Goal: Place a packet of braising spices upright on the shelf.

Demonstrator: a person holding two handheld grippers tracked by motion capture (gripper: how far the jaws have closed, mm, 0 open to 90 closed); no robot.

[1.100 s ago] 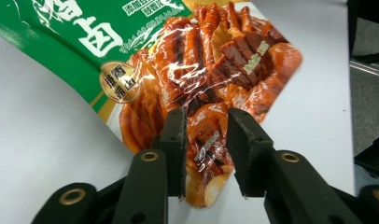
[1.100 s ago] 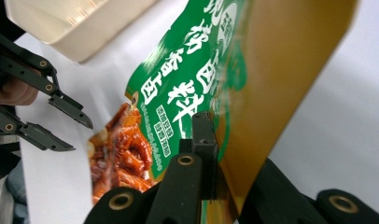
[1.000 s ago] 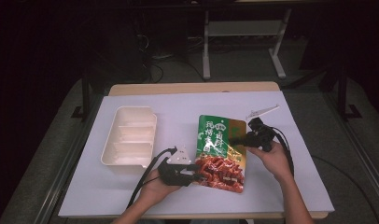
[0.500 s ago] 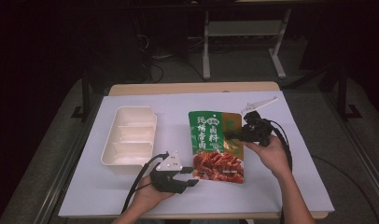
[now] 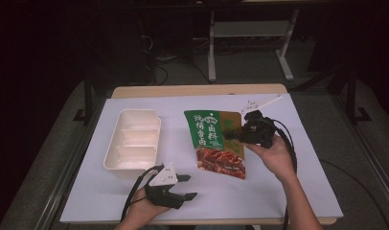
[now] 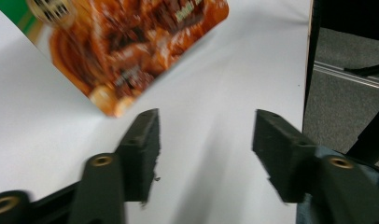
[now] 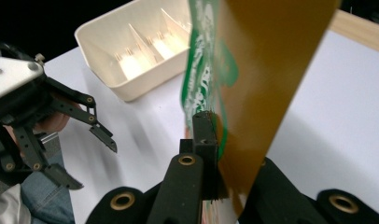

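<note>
Right gripper (image 5: 236,134): clamping the seasoning pouch (image 5: 214,143) by its edge, lifting it off the table (image 5: 298,191)
Left gripper (image 5: 187,187): jaws opening wide, empty, releasing the pouch's lower corner
Tray (image 5: 134,140): sitting beside the pouch

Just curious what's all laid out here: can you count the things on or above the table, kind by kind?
Snack pouch: 1
White divided tray: 1
Hand-held grippers, left gripper and right gripper: 2
Small white item at the far edge, too small to identify: 1
Total: 5
</note>
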